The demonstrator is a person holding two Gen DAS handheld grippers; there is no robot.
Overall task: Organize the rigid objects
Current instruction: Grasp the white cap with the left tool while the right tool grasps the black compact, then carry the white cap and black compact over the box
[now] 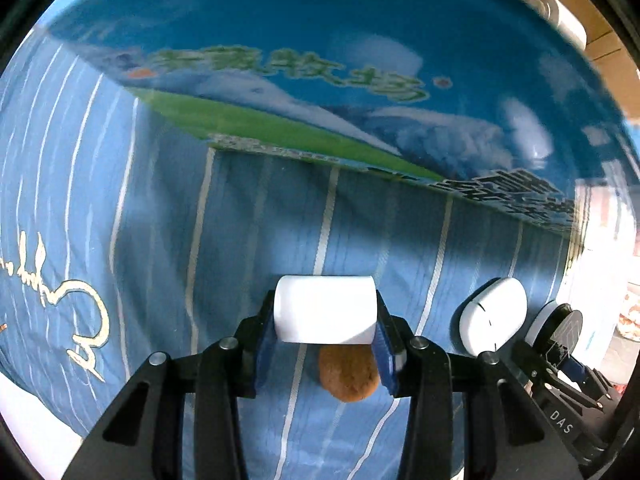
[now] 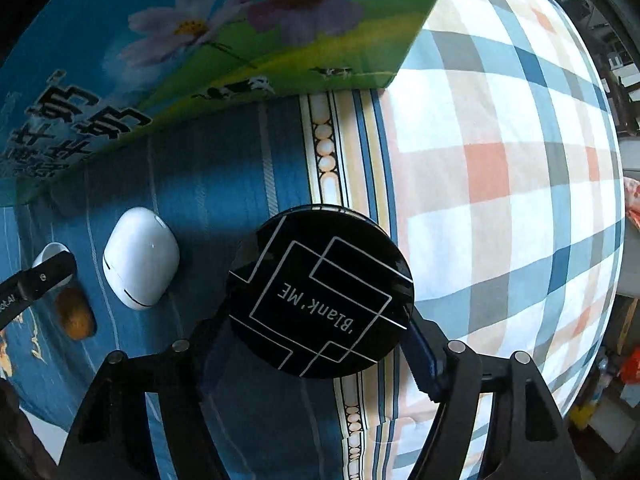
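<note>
On the blue striped bedsheet (image 1: 248, 216), a small white cylinder (image 1: 326, 309) sits clamped by its ends in the left claw (image 1: 326, 344); it looks light, stiff and slick. The right claw (image 2: 320, 344) grips a black round tin (image 2: 320, 294) by its rim. A white case (image 2: 140, 258) and brown lump (image 1: 349, 372) lie beside.

White cylinder (image 1: 326, 309) clamped (blue pads (image 1: 265, 354)).

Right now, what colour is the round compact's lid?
Glossy black with thin white lines on the round compact; right wrist view.
</note>
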